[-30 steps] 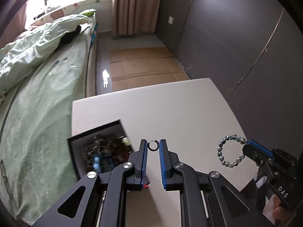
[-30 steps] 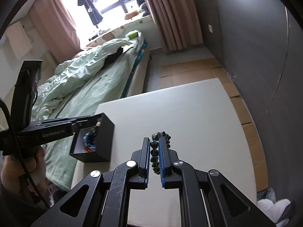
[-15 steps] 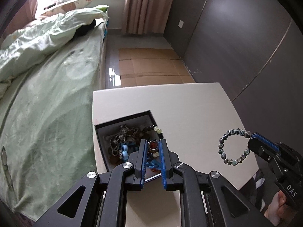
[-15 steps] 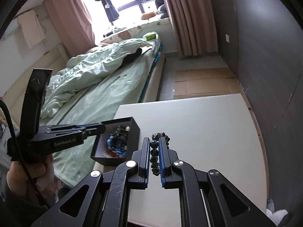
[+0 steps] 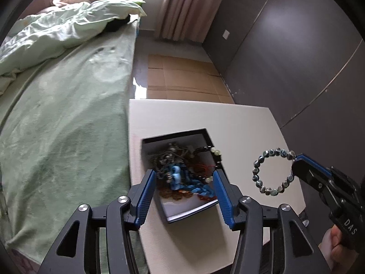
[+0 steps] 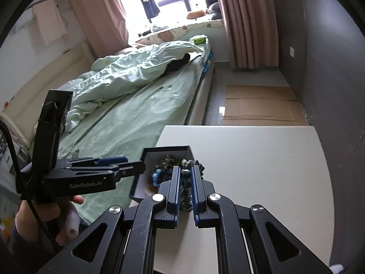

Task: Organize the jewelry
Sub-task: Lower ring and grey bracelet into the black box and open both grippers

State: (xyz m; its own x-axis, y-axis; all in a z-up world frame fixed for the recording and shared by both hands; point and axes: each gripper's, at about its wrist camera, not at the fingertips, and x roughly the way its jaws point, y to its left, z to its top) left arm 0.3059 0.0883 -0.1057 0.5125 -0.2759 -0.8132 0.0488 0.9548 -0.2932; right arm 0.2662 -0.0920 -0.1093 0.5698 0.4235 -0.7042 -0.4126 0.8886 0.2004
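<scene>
A black open box of tangled jewelry sits at the left edge of the white table. My left gripper hovers right over the box, its jaws opening, with nothing between the fingers. In the right wrist view the left gripper reaches over the box's left rim. My right gripper is shut on a bracelet of grey-blue beads, held above the table just right of the box. From the left wrist view the bracelet hangs as a ring off the right gripper.
A bed with a green sheet runs along the table's left side. Flattened cardboard lies on the floor beyond the table. A dark wall stands close on the right. A hand holds the left gripper's handle.
My left gripper carried a small ring from the bare table to above the box and opened; the ring is no longer between its fingers. The right gripper moved left with the bracelet, toward the box.
</scene>
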